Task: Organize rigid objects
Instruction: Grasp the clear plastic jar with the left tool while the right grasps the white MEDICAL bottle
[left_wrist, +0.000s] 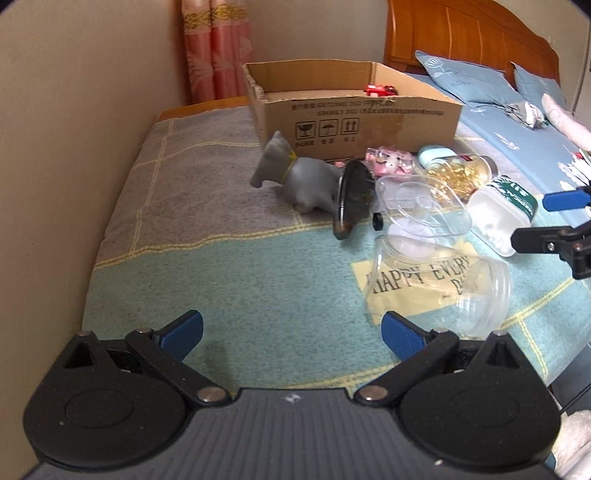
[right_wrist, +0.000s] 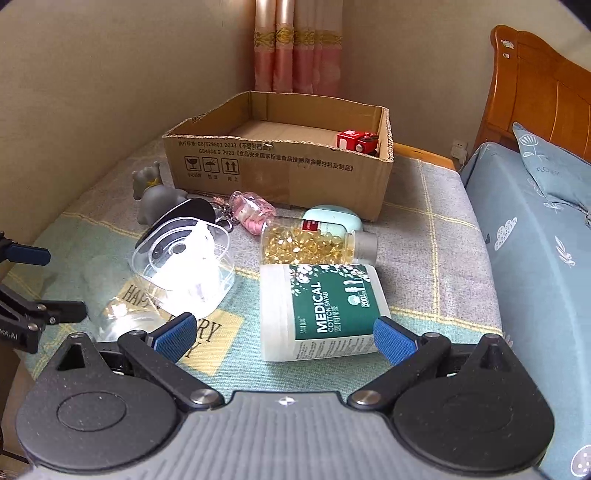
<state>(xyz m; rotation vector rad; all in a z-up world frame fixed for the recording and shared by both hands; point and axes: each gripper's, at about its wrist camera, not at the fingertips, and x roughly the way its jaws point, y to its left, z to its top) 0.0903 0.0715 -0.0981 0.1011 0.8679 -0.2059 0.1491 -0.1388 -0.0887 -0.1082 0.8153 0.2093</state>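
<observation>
A cardboard box (left_wrist: 369, 118) (right_wrist: 295, 177) stands at the back of the blanket with a red toy car (right_wrist: 357, 141) (left_wrist: 380, 89) inside. In front lie a grey toy dog (left_wrist: 295, 177) (right_wrist: 153, 194), a dark oval object (left_wrist: 352, 195), a pink keychain (right_wrist: 251, 212), a capsule bottle (right_wrist: 314, 242) (left_wrist: 461, 171), clear plastic containers (right_wrist: 188, 258) (left_wrist: 424, 214) and a medical cotton swab box (right_wrist: 325, 310) (left_wrist: 502, 218). My left gripper (left_wrist: 291, 332) is open over bare blanket. My right gripper (right_wrist: 284, 334) is open, just short of the swab box.
A wall runs along the left. A bed with blue sheets (right_wrist: 535, 277) and a wooden headboard (right_wrist: 539, 88) lies to the right. Pink curtains (right_wrist: 295, 48) hang behind the box. A mint case (right_wrist: 332, 218) sits by the capsule bottle. A clear cup (left_wrist: 476, 295) lies near my left gripper.
</observation>
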